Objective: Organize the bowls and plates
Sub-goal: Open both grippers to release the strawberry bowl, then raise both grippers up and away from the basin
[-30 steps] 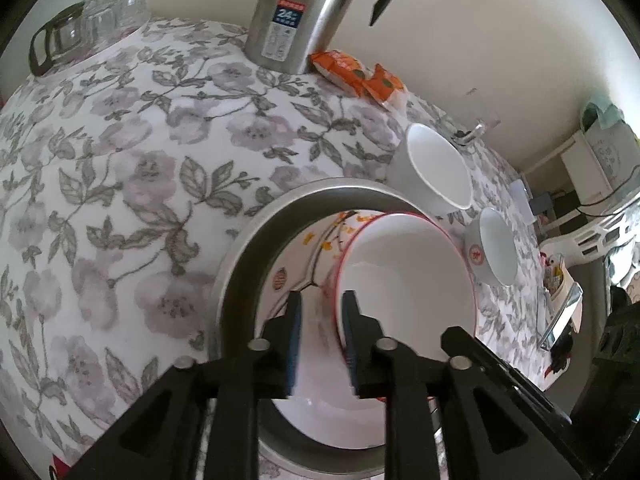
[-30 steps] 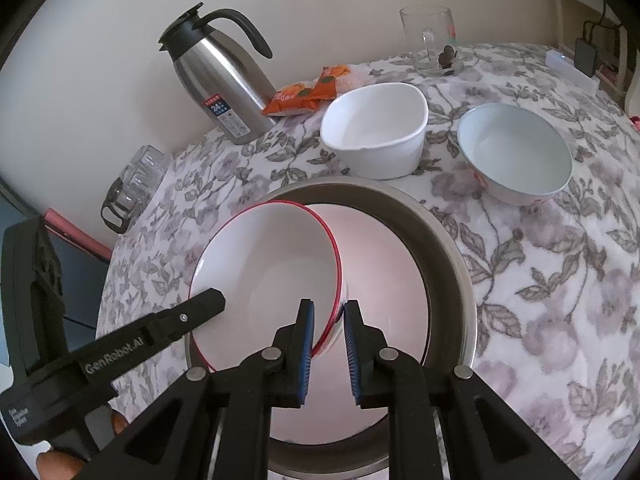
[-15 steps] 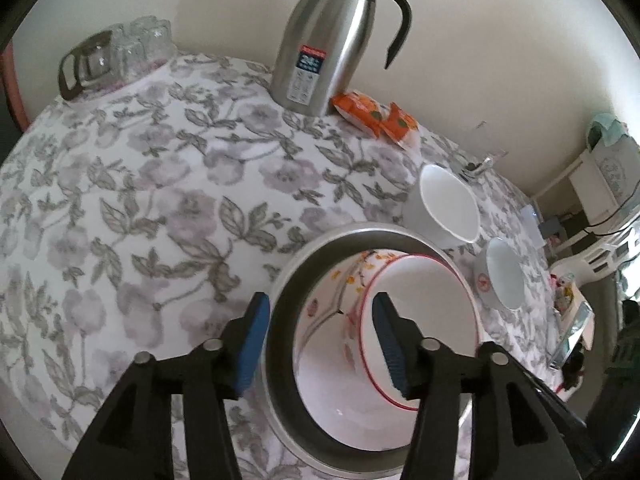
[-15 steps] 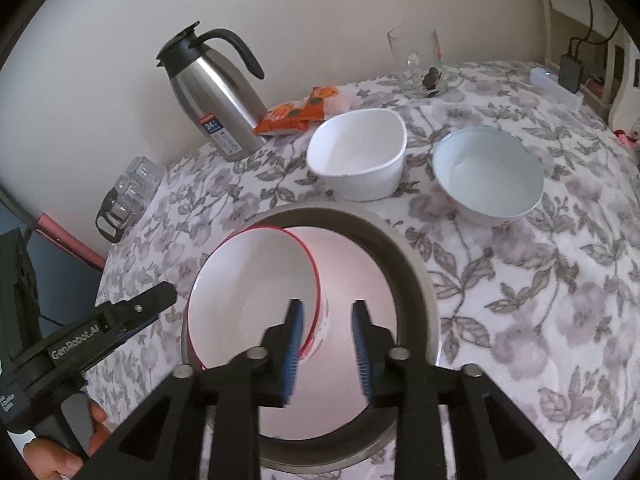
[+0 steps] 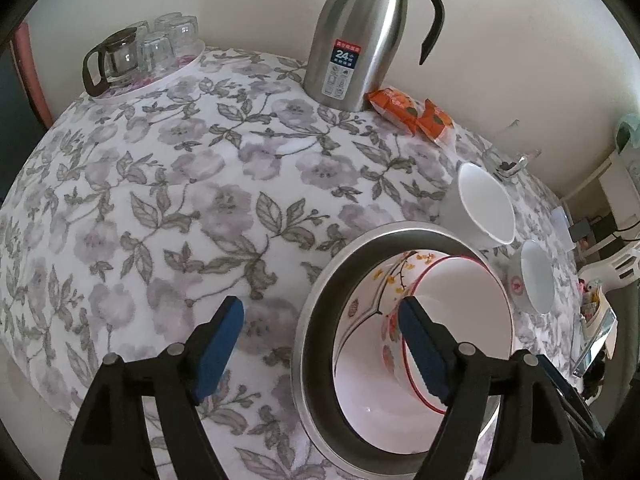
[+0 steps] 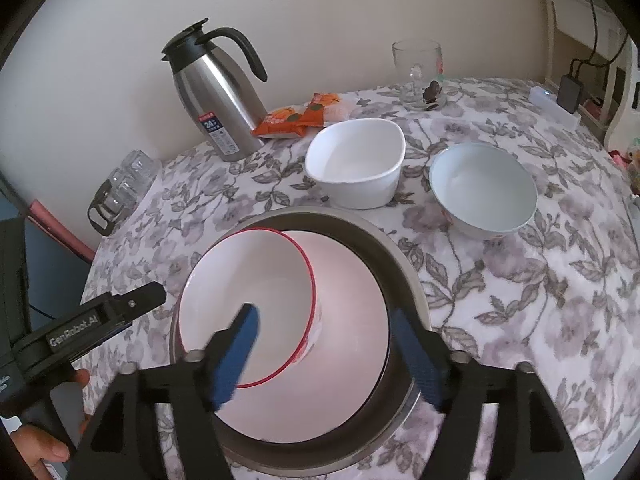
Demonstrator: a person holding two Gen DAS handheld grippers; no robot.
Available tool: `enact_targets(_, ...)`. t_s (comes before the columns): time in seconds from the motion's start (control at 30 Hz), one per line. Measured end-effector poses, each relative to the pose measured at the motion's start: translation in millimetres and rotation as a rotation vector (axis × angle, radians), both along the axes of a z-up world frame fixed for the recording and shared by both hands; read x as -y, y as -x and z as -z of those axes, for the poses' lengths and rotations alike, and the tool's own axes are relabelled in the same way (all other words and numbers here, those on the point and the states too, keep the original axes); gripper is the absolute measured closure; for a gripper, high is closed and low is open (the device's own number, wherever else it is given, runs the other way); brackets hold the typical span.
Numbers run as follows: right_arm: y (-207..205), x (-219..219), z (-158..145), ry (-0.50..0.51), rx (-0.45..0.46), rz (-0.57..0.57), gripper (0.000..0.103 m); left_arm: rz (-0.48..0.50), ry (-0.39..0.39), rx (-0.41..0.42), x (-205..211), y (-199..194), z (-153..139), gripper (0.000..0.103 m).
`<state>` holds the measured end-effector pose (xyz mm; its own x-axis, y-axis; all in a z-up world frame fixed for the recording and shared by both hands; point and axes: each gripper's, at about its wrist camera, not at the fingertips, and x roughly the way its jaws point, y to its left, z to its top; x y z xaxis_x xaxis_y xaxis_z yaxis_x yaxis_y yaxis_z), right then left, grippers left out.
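A red-rimmed white bowl (image 6: 256,300) (image 5: 464,312) leans tilted inside a larger flowered bowl (image 5: 368,308), which sits in a steel basin (image 6: 400,264) (image 5: 316,320). My right gripper (image 6: 326,322) hangs above the red-rimmed bowl's near edge, its jaws opening, the pads clear of the rim. My left gripper (image 5: 320,320) is also opening; it straddles the basin's left wall without touching it. A white squarish bowl (image 6: 356,160) (image 5: 484,208) and a pale round bowl (image 6: 484,188) (image 5: 538,280) stand on the flowered tablecloth beyond the basin.
A steel thermos jug (image 6: 216,100) (image 5: 356,36) and orange snack packets (image 6: 300,116) (image 5: 412,114) stand by the wall. A tray of glasses (image 5: 140,56) is at the far left, a glass mug (image 6: 416,72) at the back. A hand (image 6: 40,448) holds the left gripper's body.
Both grippers went from nearly shut on the red-rimmed bowl's rim to wide apart, letting it go. The left gripper drew back and tipped, bringing more of the table into view.
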<state>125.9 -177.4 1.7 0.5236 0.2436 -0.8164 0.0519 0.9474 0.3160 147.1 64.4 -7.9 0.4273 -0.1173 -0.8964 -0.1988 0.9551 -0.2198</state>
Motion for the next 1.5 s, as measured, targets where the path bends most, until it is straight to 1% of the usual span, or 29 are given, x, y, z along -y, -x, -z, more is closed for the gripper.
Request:
enact_targets(0.07,-0.1,2.3,0.4,0.001,0.001,0.008,0.019,-0.023,-0.014,-0.002,-3.8,0.0,1.6,0.022)
enact_targets(0.13,-0.4,3.9,1.0,0.001,0.0,0.014,0.013,-0.04,-0.029,-0.005,-7.4,-0.4,3.0,0.021)
enact_targets(0.17,-0.5,4.5,1.2,0.003,-0.001,0.017,0.012,-0.049,-0.035,-0.006,-9.9,-0.5,3.8,0.019)
enact_targets(0.2,-0.7,4.9,1.4,0.005,-0.001,0.018,0.007,-0.058,-0.038,-0.006,-11.7,-0.3,3.9,0.013)
enact_targets(0.23,-0.8,5.2,1.4,0.006,0.001,0.019,0.003,-0.068,-0.04,-0.004,-13.8,-0.2,3.8,0.011)
enact_targets(0.3,-0.4,5.5,0.5,0.01,0.009,0.021,0.0,-0.088,-0.039,0.01,-18.2,0.6,2.4,0.01)
enact_targets(0.43,-0.9,7.5,-2.2,0.011,0.024,0.03,0.0,-0.1,-0.052,0.034,-23.4,-0.8,-1.1,0.01)
enact_targets(0.57,-2.6,10.6,-9.3,0.015,0.063,0.039,0.0,-0.11,-0.061,0.065,-25.3,-4.0,-8.5,0.01)
enact_targets(0.77,-9.5,13.1,-18.6,0.053,0.11,0.052,0.0,-0.096,-0.102,0.158,-22.1,-14.0,-29.7,0.01)
enact_targets(0.87,-16.3,18.3,-22.5,0.022,0.116,0.046,0.0,-0.086,-0.12,0.215,-19.9,-20.1,-43.9,0.01)
enact_targets(0.93,-20.0,21.4,-25.8,0.018,0.126,0.051,0.0,-0.083,-0.123,0.252,-18.7,-24.4,-52.8,0.009)
enact_targets(1.03,-27.0,24.0,-29.5,0.039,0.137,0.053,0.0,-0.064,-0.109,0.288,-14.4,-32.9,-63.6,0.009)
enact_targets(1.17,-36.3,27.6,-30.2,0.046,0.135,0.047,0.0,-0.021,-0.089,0.291,-4.9,-41.7,-65.7,0.009)
enact_targets(1.37,-46.4,38.3,-38.8,0.038,0.153,0.048,0.0,0.04,-0.095,0.242,12.3,-57.2,-64.0,0.009)
enact_targets(1.5,-54.9,52.9,-46.1,0.049,0.18,0.057,0.0,0.061,-0.074,0.221,21.3,-68.2,-63.8,0.009)
